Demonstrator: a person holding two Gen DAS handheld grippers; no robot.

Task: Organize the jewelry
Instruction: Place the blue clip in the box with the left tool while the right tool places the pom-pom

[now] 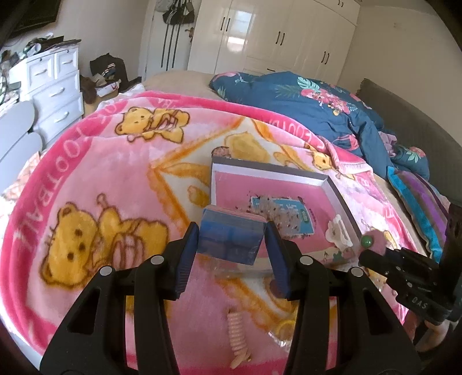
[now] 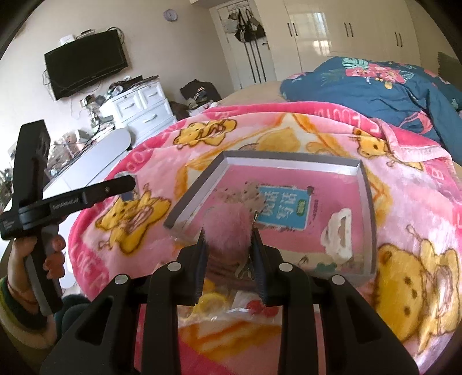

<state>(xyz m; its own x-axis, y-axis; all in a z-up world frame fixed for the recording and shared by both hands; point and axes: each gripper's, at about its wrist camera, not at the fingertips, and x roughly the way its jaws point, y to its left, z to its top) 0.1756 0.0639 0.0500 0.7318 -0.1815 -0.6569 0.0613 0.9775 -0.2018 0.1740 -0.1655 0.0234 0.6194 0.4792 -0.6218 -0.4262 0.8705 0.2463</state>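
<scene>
A: What is everything resting on?

B: A bed, covered by a pink blanket (image 1: 95,161) printed with yellow bears and white lettering along its border. A dark blue floral quilt (image 1: 311,106) is bunched up at the far side, and a striped cushion (image 1: 421,207) lies at the right edge in the left wrist view.

A: And the room around it?

B: Glossy white wardrobes (image 2: 346,31) along the back wall, bags hanging on a door (image 2: 248,26), a white chest of drawers (image 2: 141,106) piled with clutter, and a black television (image 2: 86,63) mounted on the wall above it.

A: Where does the jewelry go?

B: A shallow box (image 2: 368,202) with a pink floor sits on the blanket. Inside lie a blue card (image 2: 284,209) and a white hair claw (image 2: 339,233).

A: What about the left gripper (image 1: 231,239)?

B: Its jaws are clamped on a small blue case (image 1: 231,236), held above the blanket just in front of the shallow box. A pale spiral hair tie (image 1: 238,337) lies on the blanket beneath it.

A: And the right gripper (image 2: 228,245)?

B: Its jaws pinch a fluffy pink pom-pom (image 2: 226,228) with a metal clip, held at the near edge of the box. Clear packets (image 2: 231,308) lie under it.
</scene>
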